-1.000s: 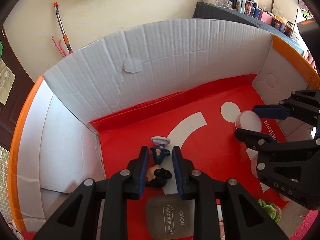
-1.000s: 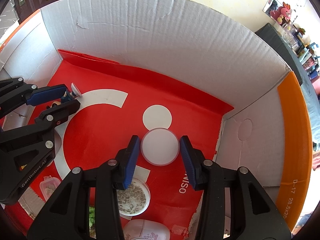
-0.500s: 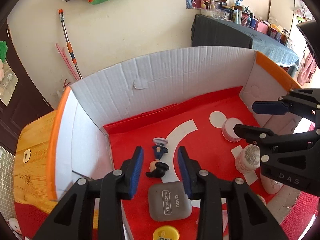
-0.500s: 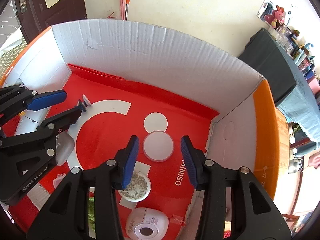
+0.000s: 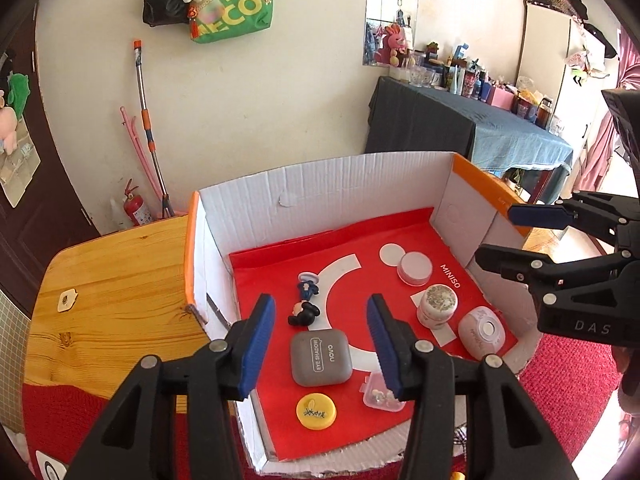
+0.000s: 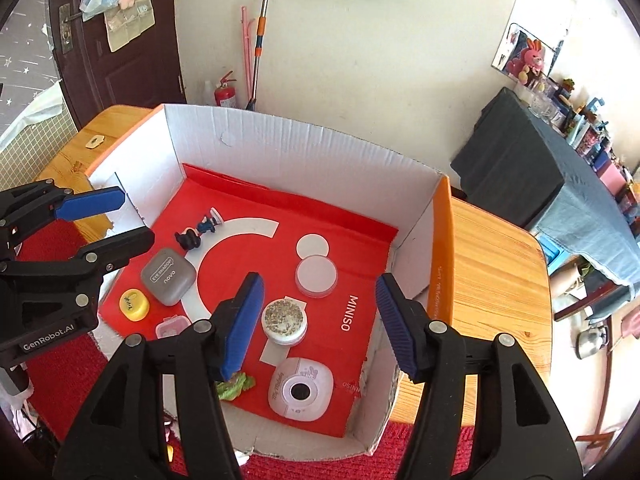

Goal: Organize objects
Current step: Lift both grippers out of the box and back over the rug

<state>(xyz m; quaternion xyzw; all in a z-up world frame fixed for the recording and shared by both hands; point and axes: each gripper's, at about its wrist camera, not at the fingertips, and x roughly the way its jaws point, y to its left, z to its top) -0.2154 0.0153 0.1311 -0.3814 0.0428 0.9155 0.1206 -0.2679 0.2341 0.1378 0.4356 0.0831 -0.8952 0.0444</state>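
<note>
Small items lie on the red floor of the cardboard box (image 6: 304, 148) on the desk (image 5: 108, 292): figurine (image 5: 305, 308), grey case (image 5: 321, 356), white jar (image 6: 316, 275). Left hand-held gripper (image 5: 320, 344) and right hand-held gripper (image 6: 320, 320) hover above, both wide open, holding nothing

Box (image 5: 360, 184) sits on the worktop (image 5: 112, 292); inside, figurine (image 5: 304, 312) behind eyeshadow case (image 5: 320, 356), jars (image 5: 436, 304) to their right

The right gripper's finger (image 6: 240, 320) hides part of the green toy (image 6: 236, 385); the clear box's (image 5: 380, 394) contents are too small to tell.
</note>
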